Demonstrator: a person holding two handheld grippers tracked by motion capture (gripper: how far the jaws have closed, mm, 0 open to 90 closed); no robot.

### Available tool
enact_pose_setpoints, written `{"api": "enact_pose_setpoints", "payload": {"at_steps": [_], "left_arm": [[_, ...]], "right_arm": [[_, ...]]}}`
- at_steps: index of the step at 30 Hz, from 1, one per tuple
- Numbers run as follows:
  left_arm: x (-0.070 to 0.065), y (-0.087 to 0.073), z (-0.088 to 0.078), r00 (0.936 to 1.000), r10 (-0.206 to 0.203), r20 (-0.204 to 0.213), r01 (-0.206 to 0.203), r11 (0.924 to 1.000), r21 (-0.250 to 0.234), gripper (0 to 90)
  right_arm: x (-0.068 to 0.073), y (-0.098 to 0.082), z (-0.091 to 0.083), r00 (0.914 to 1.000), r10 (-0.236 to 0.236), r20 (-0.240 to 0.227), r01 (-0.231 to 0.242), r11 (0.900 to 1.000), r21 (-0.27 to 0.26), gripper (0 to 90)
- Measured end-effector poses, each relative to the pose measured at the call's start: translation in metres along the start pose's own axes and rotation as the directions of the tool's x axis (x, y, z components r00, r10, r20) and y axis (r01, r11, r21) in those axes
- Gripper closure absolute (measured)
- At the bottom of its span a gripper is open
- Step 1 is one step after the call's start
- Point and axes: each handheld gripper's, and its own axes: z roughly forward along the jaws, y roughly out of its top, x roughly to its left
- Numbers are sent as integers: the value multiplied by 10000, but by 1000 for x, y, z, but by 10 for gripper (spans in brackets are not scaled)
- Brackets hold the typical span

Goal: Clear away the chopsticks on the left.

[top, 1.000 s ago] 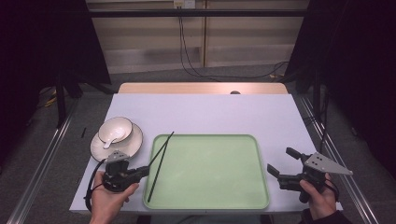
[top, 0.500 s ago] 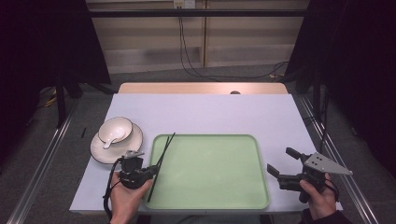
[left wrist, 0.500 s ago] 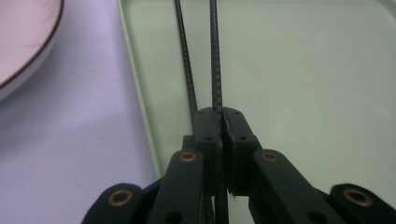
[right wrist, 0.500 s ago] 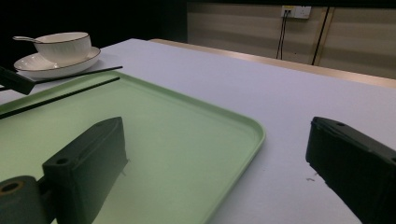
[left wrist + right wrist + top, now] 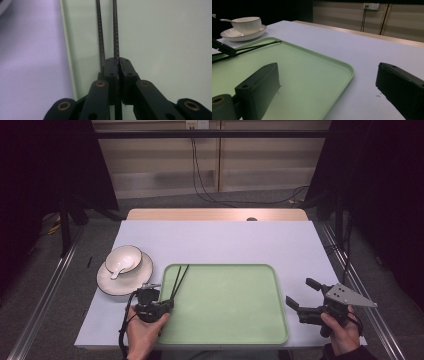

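A pair of black chopsticks (image 5: 178,282) lies along the left edge of the green tray (image 5: 235,310), far ends pointing away from me. My left gripper (image 5: 167,306) is shut on their near ends. In the left gripper view one chopstick (image 5: 116,30) runs into the seam between the closed pads, while the other (image 5: 99,30) ends behind the left pad, both over the tray (image 5: 162,37). My right gripper (image 5: 301,291) is open and holds nothing at the tray's right edge. In its own view the right gripper (image 5: 328,68) looks across the tray (image 5: 299,70) to the chopsticks (image 5: 257,46).
A white bowl (image 5: 123,259) with a spoon sits on a white plate (image 5: 127,279) at the table's left, beside the tray. Both also show in the right gripper view, bowl (image 5: 245,23) on plate (image 5: 242,35). Pale table (image 5: 225,240) stretches behind the tray.
My left hand has moved right and a little down to the tray's left edge. The chopsticks swung from a slant to nearly straight along that edge. The right gripper has stayed still.
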Motion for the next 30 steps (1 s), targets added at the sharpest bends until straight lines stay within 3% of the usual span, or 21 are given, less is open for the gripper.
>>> {"api": "enact_pose_setpoints", "payload": {"at_steps": [13,16,19,25,28,30], "left_arm": [[0,0,1,9998,51,190,-51,10000,-37,826],[0,1,1,9993,264,246,-265,9996,42,800],[1,1,1,9965,601,578,-598,9982,-57,760],[0,4,-4,9840,1359,1150,-1280,9890,-740,612],[-4,5,-11,9732,1994,1146,-1848,9746,-1267,481],[-6,5,-17,9662,2154,1418,-1897,9661,-1749,373]], "right_arm": [[0,0,0,9999,-115,-67,115,9999,48,46],[0,0,0,9999,-121,-69,121,9999,42,46],[0,0,0,9999,-114,-95,115,9999,49,46],[0,0,0,9999,-89,-81,89,9999,51,46],[0,0,0,9999,-114,-83,114,9999,41,46],[0,0,0,9999,-70,-82,70,10000,2,46]]}}
